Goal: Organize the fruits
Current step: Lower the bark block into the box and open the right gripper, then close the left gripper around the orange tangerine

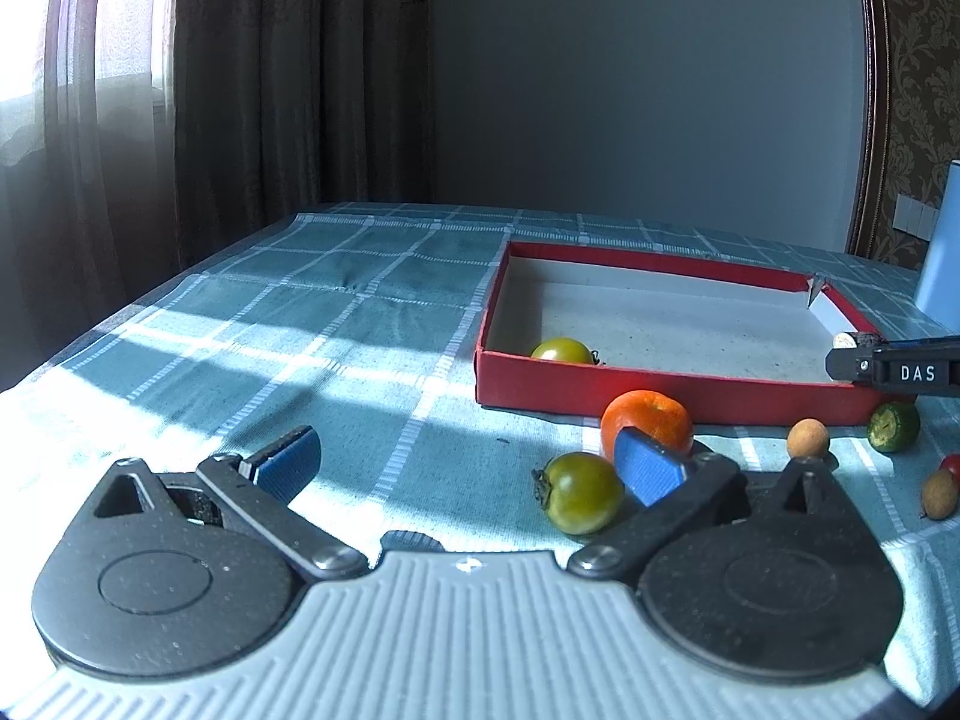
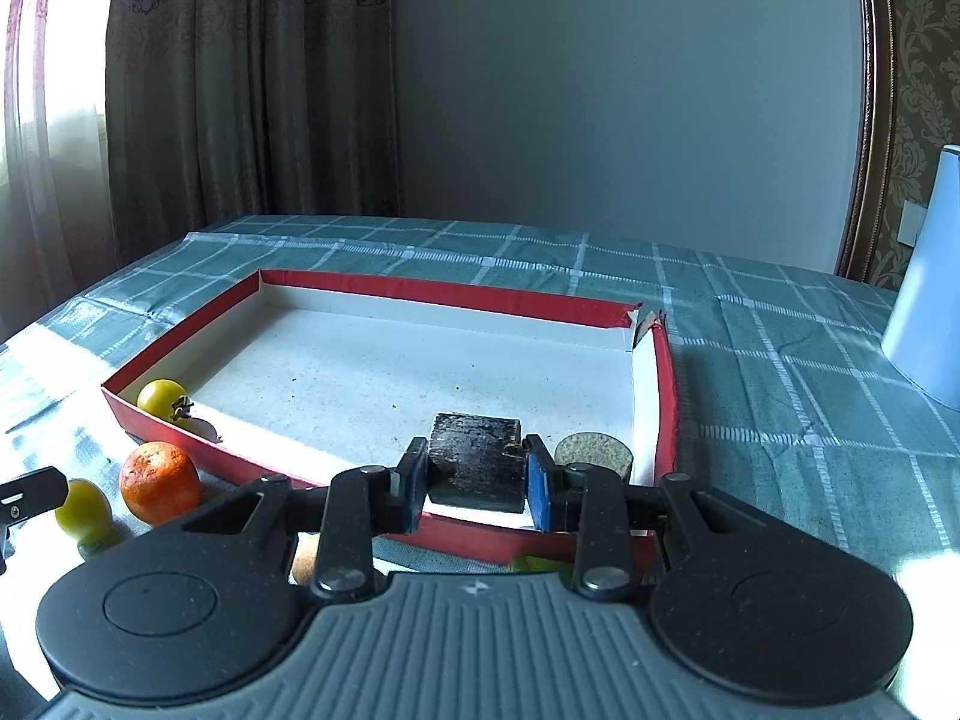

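A shallow red box with a white floor lies on the checked tablecloth; it also shows in the right wrist view. One green tomato sits in its near left corner, also seen in the right wrist view. My left gripper is open low over the cloth. A second green tomato and an orange lie by its right finger. My right gripper is shut on a dark cut chunk above the box's near right corner. A pale cut piece lies beside it.
Outside the box's front wall lie a tan round fruit, a small green fruit, another tan fruit and a red one at the frame edge. A pale blue container stands at the right. Curtains hang at the left.
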`<state>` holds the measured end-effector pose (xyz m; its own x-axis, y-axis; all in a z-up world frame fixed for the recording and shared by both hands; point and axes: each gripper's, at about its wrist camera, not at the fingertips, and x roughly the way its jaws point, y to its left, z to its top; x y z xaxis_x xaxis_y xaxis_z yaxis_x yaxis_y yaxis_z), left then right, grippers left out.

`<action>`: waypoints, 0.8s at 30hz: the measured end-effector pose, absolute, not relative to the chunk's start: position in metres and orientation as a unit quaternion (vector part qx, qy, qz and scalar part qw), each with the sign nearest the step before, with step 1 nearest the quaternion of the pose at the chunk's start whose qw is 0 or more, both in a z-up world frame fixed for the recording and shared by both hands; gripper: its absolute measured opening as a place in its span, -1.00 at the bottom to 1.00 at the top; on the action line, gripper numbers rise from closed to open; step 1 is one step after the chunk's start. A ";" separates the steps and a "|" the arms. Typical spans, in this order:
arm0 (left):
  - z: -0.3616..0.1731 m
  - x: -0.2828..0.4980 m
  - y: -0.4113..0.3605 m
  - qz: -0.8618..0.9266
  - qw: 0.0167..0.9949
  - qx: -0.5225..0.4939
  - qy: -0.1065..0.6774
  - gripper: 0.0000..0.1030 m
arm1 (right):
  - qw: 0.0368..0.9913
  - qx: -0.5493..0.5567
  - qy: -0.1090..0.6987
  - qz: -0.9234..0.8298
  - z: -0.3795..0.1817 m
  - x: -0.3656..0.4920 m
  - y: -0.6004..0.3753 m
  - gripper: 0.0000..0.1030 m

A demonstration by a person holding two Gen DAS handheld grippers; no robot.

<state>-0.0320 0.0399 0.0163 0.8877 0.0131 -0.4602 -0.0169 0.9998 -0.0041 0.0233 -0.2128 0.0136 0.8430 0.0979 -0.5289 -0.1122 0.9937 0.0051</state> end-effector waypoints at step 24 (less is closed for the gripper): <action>0.016 -0.032 0.040 0.015 0.970 0.001 0.242 1.00 | 0.969 0.030 0.242 0.039 0.023 0.001 -0.232 -0.12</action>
